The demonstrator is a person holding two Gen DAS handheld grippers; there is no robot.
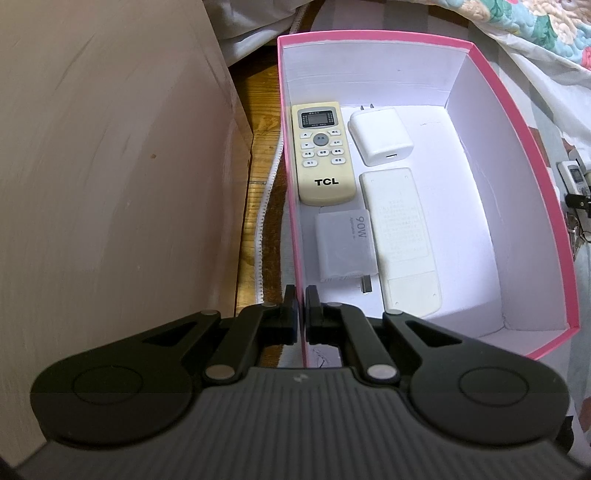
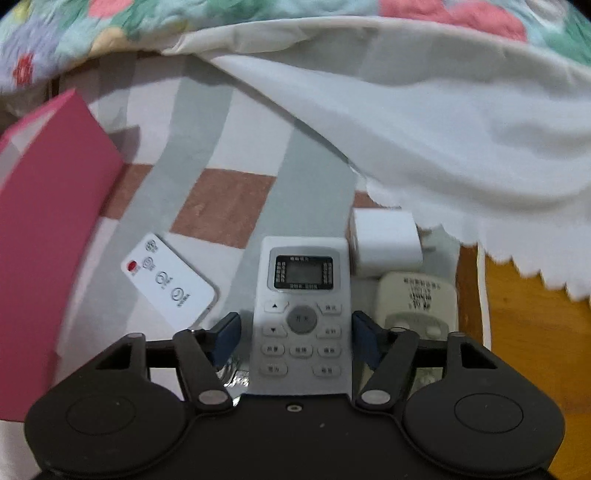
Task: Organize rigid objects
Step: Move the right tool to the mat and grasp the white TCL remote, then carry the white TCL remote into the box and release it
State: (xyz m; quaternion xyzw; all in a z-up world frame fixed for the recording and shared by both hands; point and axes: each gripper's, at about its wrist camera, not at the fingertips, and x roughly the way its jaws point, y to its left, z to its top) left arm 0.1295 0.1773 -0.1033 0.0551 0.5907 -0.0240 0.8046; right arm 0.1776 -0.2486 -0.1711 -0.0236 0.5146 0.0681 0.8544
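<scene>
A pink box (image 1: 517, 122) with a white inside holds a cream TCL remote (image 1: 322, 152), a white charger (image 1: 380, 136), a grey 90W adapter (image 1: 345, 248) and a face-down white remote (image 1: 402, 240). My left gripper (image 1: 301, 295) is shut on the box's left wall. In the right wrist view my right gripper (image 2: 295, 328) is open, its fingers on either side of a white remote with a screen (image 2: 301, 314) that lies on the bed. A flat white remote with a red button (image 2: 168, 278), a white charger (image 2: 386, 242) and a cream remote (image 2: 417, 299) lie beside it.
The box's pink outer wall (image 2: 48, 236) stands left of the right gripper. A checked sheet (image 2: 229, 206) covers the bed, with a white cloth (image 2: 461, 147) and a floral quilt (image 2: 147, 26) behind. A pale wall (image 1: 110, 166) and a wooden floor (image 1: 258, 147) lie left of the box.
</scene>
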